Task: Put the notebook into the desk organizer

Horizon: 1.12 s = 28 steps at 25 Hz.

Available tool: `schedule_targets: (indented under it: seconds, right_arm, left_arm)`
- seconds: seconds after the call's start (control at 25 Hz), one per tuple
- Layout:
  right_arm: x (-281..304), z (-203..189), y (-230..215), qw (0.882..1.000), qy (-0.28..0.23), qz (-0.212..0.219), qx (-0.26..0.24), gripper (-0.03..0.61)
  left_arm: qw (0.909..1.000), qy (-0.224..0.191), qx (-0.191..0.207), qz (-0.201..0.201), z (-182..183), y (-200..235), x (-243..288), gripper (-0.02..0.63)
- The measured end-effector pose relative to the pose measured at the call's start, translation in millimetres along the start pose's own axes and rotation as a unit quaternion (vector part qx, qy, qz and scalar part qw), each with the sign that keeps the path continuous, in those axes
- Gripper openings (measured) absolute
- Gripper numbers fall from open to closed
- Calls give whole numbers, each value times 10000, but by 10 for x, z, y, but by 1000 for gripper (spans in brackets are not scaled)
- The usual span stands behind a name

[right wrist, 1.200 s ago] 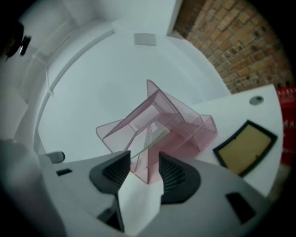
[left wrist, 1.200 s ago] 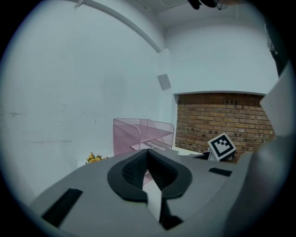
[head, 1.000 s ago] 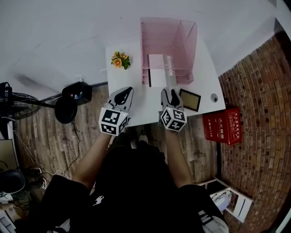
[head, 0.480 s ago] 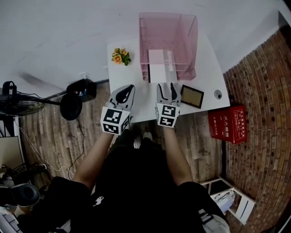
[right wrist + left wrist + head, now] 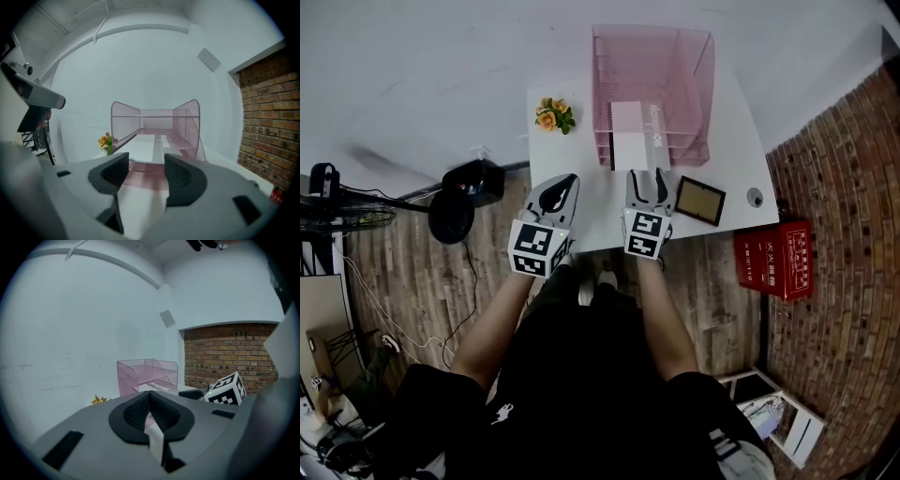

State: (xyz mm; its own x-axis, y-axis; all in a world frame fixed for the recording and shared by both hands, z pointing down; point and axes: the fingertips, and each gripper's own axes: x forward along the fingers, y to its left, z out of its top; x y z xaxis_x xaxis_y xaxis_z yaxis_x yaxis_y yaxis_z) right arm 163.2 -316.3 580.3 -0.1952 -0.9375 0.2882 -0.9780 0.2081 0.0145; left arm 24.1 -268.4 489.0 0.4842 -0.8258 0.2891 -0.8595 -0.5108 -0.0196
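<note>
My right claw (image 5: 146, 172) stands spread, nothing between its jaws; my left claw (image 5: 150, 399) is pressed together. Notebook (image 5: 628, 145) lies inside the pink desk organizer (image 5: 656, 56) on the worktop (image 5: 733, 141).

Desk organizer (image 5: 652, 75) stands at the back of the worktop (image 5: 572, 155), right of middle. Notebook (image 5: 630, 142) lies in it, near end sticking out front. Flowers (image 5: 553, 115) sit left of the organizer. Frame (image 5: 698, 201) lies flat front right. Left gripper (image 5: 556, 192) and right gripper (image 5: 645, 184) are at the near edge, the right one just before the notebook. Red box (image 5: 773, 259) is on the floor, right of the worktop.
</note>
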Motion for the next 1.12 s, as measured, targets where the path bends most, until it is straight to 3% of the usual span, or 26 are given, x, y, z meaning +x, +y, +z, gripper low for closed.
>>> schedule_targets:
  seconds: [1.12]
  right_arm:
    - [421, 159, 21, 9999, -106, 101, 57, 219]
  left_arm:
    - [9997, 19, -43, 246, 29, 246, 69, 3]
